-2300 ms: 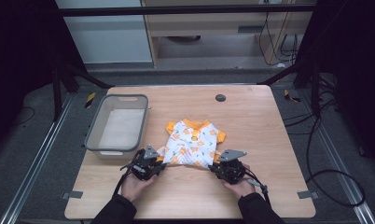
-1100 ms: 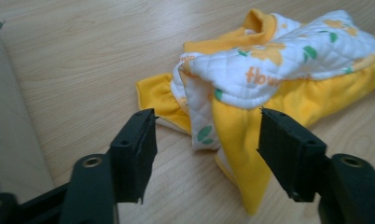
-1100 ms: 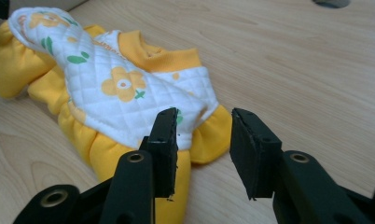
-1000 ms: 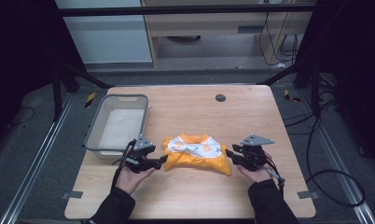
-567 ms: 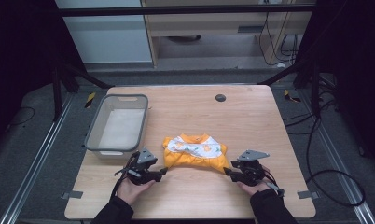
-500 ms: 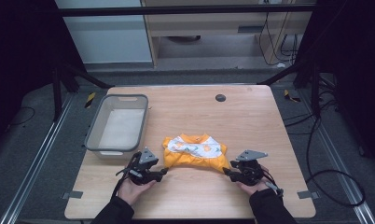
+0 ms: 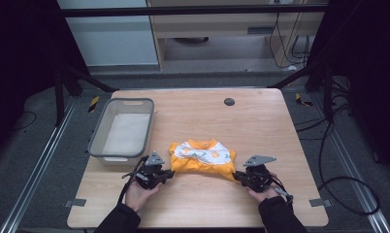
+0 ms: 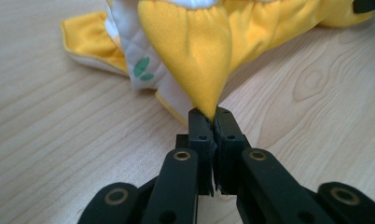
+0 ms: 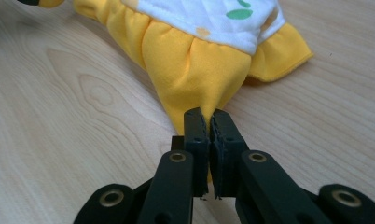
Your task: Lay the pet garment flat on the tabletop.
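**Two tongs pinch a little yellow shirt**

The little shirt (image 7: 203, 158) lies folded on the wooden tabletop (image 7: 261, 121), near the front edge. The left tongs (image 8: 212, 116) squeeze its yellow hem at one end. The right tongs (image 9: 208, 116) squeeze the hem at the other end. A grey bin (image 7: 102, 131) sits just beside, to the left.

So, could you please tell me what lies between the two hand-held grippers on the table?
In the high view, the orange and white garment spans it, pinched by the left hand-held gripper and right hand-held gripper.
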Demonstrator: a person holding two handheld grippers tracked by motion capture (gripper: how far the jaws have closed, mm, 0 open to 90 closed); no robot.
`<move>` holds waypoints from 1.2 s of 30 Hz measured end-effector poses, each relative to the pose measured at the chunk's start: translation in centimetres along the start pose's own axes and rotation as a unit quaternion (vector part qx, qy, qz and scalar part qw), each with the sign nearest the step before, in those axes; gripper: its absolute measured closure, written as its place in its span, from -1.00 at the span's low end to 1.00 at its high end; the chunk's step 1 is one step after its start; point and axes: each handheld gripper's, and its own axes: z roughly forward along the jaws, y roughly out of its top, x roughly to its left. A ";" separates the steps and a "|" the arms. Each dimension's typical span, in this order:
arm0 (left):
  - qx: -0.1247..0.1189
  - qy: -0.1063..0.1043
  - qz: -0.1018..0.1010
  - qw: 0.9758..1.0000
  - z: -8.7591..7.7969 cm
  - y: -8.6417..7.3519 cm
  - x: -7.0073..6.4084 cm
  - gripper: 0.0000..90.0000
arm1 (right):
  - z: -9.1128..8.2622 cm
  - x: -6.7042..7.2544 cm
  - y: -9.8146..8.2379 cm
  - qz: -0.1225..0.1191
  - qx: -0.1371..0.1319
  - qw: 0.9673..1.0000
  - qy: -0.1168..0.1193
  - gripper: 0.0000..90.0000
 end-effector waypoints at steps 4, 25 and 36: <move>-0.026 -0.014 -0.001 1.000 -2.3 0.3 -0.2 0.95 | -1.8 0.2 0.4 -0.006 -0.023 1.000 0.013 0.92; 0.019 0.022 0.020 0.999 -4.0 -4.2 -2.9 0.38 | -4.2 1.5 -3.3 -0.005 0.022 0.999 0.028 0.80; -0.071 0.025 0.010 0.997 -6.6 -2.9 -2.6 -0.16 | -5.3 1.2 -2.0 -0.013 -0.052 0.999 -0.004 0.31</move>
